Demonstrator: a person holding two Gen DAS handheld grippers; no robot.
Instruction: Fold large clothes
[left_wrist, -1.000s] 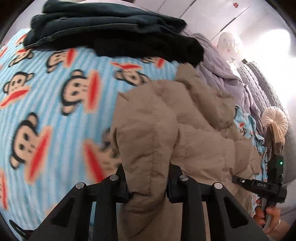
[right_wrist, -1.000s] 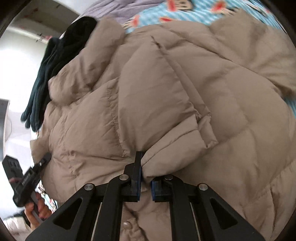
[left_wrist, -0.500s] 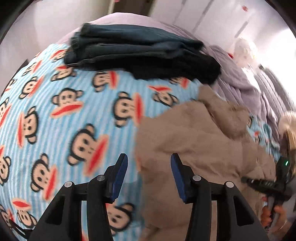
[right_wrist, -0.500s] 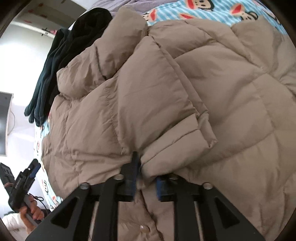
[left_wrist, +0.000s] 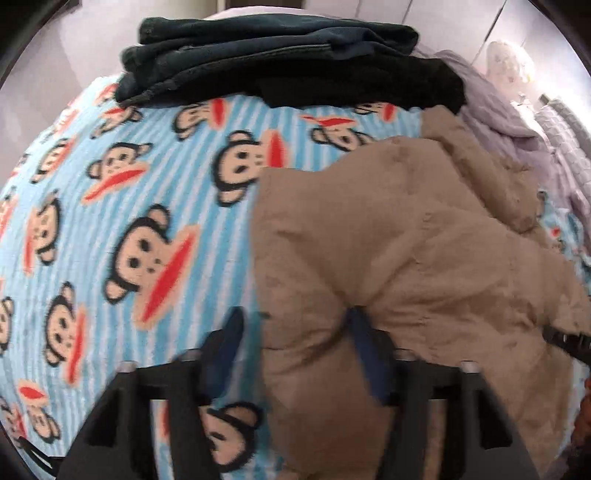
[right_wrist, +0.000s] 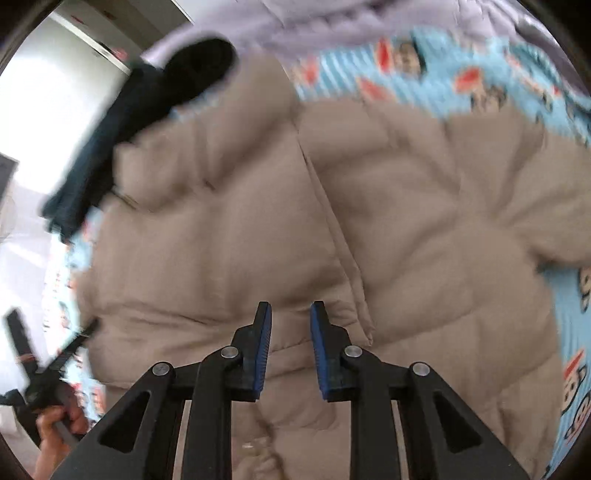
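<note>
Left wrist view is showing a tan puffer jacket (left_wrist: 417, 258) lying on a light-blue striped blanket printed with cartoon monkeys (left_wrist: 122, 206), taking up the right half of the picture. The left gripper (left_wrist: 295, 332) is pointing down at the jacket's near left edge with its jaws spread and opening; a fold of that edge is sitting between the blue pads, but the pads are blurred and are not pinching it. One pad is hanging over the blanket, the other over the jacket. At the far edge of the blanket a stack of folded dark garments (left_wrist: 280, 59) is lying, teal pieces on top and a black one toward the right. A rumpled lilac quilt (left_wrist: 498, 110) is bunching up beyond the jacket's collar.

Right wrist view is looking down on the same jacket (right_wrist: 406, 221), which is filling most of the picture, its front closure running up the middle and its quilted panels puffing out on either side. The right gripper (right_wrist: 290, 325) is hovering just over the quilting with its jaws a little apart and closing; nothing is caught between the pads. The monkey blanket (right_wrist: 443, 70) is showing past the jacket at the top right and along the right edge. The dark garments (right_wrist: 147, 122) are lying at the upper left. At the lower left a hand (right_wrist: 59, 424) is holding the handle of the other gripper, all of it blurred.
</note>
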